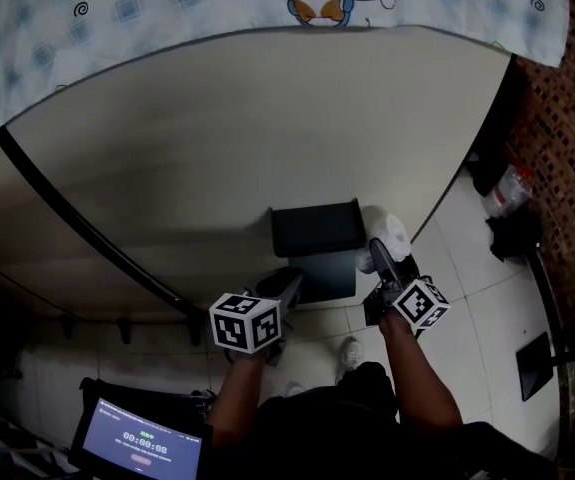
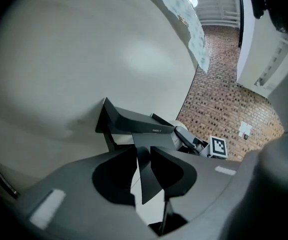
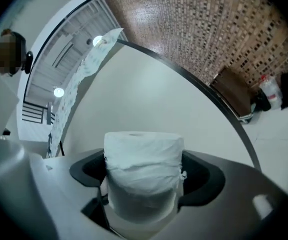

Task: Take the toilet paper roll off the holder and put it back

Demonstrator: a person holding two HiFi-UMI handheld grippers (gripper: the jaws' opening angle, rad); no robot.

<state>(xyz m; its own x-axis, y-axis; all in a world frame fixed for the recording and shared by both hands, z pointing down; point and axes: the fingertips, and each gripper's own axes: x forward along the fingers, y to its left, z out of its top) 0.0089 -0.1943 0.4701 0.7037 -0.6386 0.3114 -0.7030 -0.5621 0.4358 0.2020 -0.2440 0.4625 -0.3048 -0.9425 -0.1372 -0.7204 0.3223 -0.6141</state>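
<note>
Nearest the camera, at the lower left of the head view, a tablet (image 1: 137, 446) with a lit screen is seen, and beside it the person's two forearms are stretched forward. The left gripper (image 1: 289, 286) is held low, at the lower left corner of the toilet paper holder (image 1: 317, 228). In the left gripper view its fingers (image 2: 175, 172) are seen to stand narrowly apart, with a thin dark plate (image 2: 148, 176) of the holder set between them. The plate lies against one finger while a pale gap is left at the other, so no clamp is made on it.

The right gripper (image 1: 385, 250) is held just to the right of the holder. Its fingers are clamped on the toilet paper roll (image 3: 144, 169), which is gripped by its curved sides, with a ragged edge of paper wrapped around its middle. The roll is thus off the holder and is carried just beside the holder's right end.

The holder itself is made up of a black shelf on top and a greyer panel beneath, and it is fixed to a cream wall (image 1: 217, 138). A dark strip (image 1: 77, 223) is run slantwise across that wall. To the right, pale floor tiles (image 1: 472, 258) are seen, and beyond them a brick wall (image 1: 567, 118). Farthest off, along the top of the head view, a checked cloth (image 1: 167, 3) printed with cartoon figures is hung.
</note>
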